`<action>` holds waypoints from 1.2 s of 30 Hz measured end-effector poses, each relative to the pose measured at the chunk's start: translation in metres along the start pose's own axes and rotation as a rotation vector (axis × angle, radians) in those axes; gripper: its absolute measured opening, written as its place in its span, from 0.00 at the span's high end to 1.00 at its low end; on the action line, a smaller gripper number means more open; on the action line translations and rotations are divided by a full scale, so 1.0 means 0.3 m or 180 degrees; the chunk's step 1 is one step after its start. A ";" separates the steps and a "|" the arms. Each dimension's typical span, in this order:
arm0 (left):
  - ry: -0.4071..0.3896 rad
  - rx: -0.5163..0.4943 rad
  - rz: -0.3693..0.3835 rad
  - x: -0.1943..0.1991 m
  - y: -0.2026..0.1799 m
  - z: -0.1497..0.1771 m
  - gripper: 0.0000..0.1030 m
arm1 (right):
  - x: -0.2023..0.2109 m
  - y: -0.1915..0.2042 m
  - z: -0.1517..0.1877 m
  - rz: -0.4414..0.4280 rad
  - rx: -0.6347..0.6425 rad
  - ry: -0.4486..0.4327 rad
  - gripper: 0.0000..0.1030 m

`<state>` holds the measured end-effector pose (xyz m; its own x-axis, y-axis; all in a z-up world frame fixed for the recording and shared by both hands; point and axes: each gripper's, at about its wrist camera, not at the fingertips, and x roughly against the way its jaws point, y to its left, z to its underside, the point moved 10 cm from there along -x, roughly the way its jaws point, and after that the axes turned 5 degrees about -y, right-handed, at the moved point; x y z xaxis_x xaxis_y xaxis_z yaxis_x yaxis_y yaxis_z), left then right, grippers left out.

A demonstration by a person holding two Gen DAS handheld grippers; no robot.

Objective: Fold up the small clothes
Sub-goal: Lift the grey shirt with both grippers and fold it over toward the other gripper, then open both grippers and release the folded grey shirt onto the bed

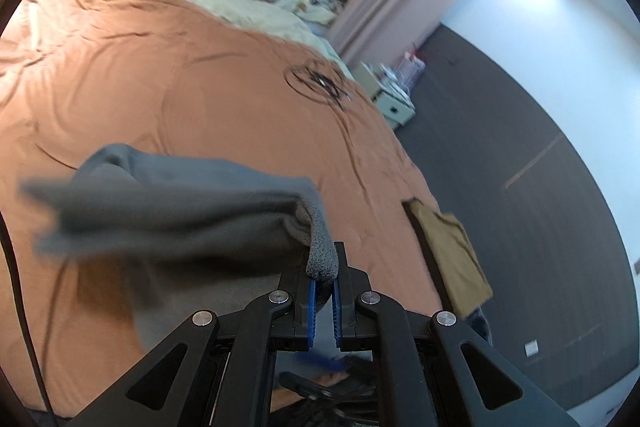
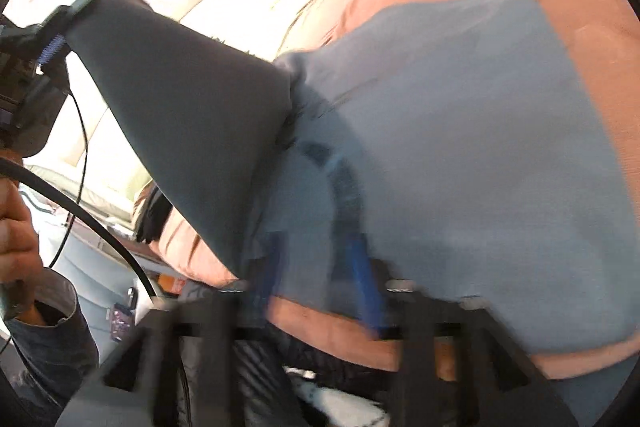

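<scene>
Grey cloth (image 1: 168, 211) partly lifted off the bed (image 1: 160, 83) | left tool (image 1: 324, 279) clamped on its edge | right tool (image 2: 316, 267) jaws apart, blurred, nothing pinched | risk: one-corner hold lets fold slump, bunch.

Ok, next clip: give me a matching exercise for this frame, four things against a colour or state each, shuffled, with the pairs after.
Things:
1. left gripper
2. right gripper
3. bedspread
4. folded cloth at the bed's edge

States or colours:
A. tan
B. jaws apart, pressing on nothing
C. orange, with a dark round print
D. shut on a corner of the grey garment

Pairs: 1-D, 2-B, 3-C, 4-A
</scene>
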<state>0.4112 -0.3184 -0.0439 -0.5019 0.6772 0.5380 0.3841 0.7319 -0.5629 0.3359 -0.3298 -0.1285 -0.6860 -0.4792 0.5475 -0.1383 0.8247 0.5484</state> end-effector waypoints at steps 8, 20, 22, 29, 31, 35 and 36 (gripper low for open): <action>0.0440 -0.0105 0.0138 -0.192 -0.088 0.184 0.93 | 0.183 -0.124 0.018 0.0230 -0.0019 -0.0131 0.33; 0.0577 0.0008 -0.0022 -0.127 0.062 0.268 0.39 | 0.244 -0.108 -0.009 0.0678 0.0304 0.0001 0.33; 0.0546 0.0073 -0.0171 -0.099 0.139 0.276 0.39 | 0.224 -0.090 -0.016 0.0780 0.0464 0.0066 0.33; 0.0546 0.0367 -0.0449 -0.037 0.354 0.336 0.39 | 0.114 0.026 -0.067 0.1155 0.1204 0.0359 0.33; 0.0565 0.0433 -0.0488 -0.026 0.397 0.355 0.39 | 0.081 0.046 -0.071 0.1276 0.1383 0.0450 0.33; 0.0591 0.0539 -0.0555 -0.022 0.463 0.390 0.39 | 0.002 0.082 -0.078 0.1501 0.1666 0.0676 0.50; 0.0608 0.0569 -0.0559 -0.023 0.479 0.403 0.39 | -0.026 0.079 -0.086 0.1531 0.1694 0.0715 0.54</action>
<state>0.3760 -0.2270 -0.2044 -0.3873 0.5561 0.7354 0.1536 0.8254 -0.5433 0.3565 -0.3143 -0.1035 -0.6036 -0.0322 0.7966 -0.2259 0.9652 -0.1321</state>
